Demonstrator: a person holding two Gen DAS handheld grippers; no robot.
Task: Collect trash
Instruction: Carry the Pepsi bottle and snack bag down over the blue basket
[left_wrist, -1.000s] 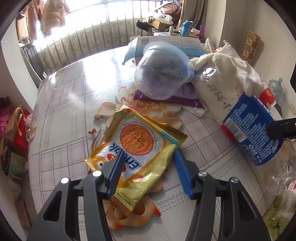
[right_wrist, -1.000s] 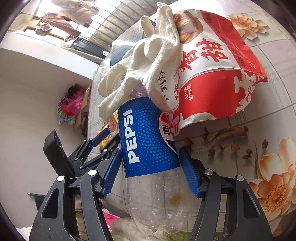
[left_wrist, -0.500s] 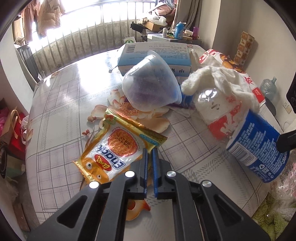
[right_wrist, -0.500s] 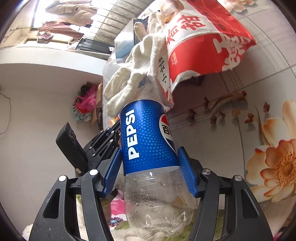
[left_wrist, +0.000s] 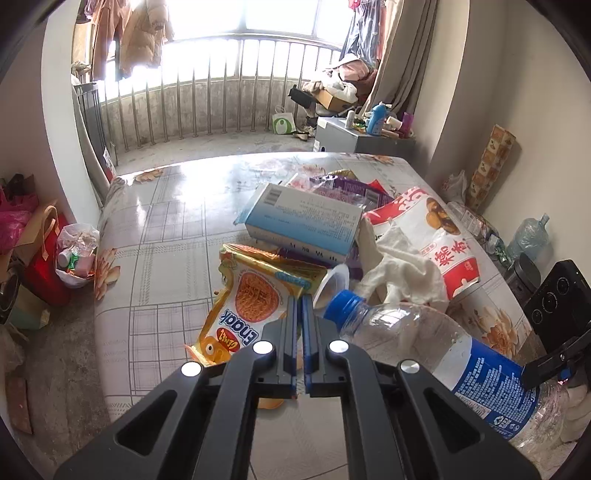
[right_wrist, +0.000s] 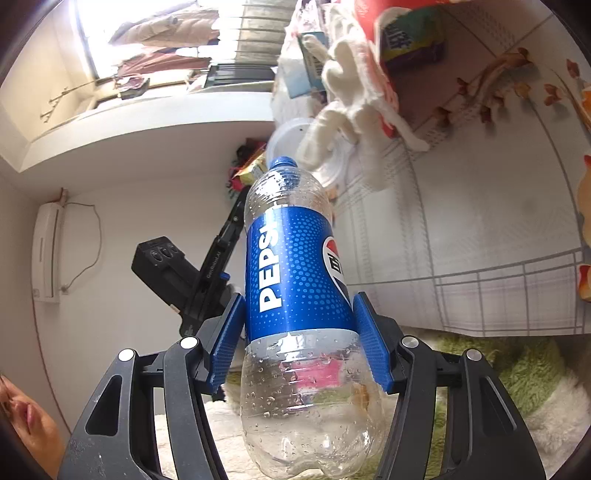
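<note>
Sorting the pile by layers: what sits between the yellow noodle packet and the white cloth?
In the left wrist view, a clear plastic cup on its side lies between noodle packet and cloth.

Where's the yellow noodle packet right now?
In the left wrist view the yellow noodle packet hangs pinched in the shut left tongs, in front of the blue-white box on the table.

We are losing the noodle packet's (left_wrist: 243, 306) lower corner behind the left gripper (left_wrist: 299, 306); the Pepsi bottle's (right_wrist: 299, 280) base is running off-frame.
</note>
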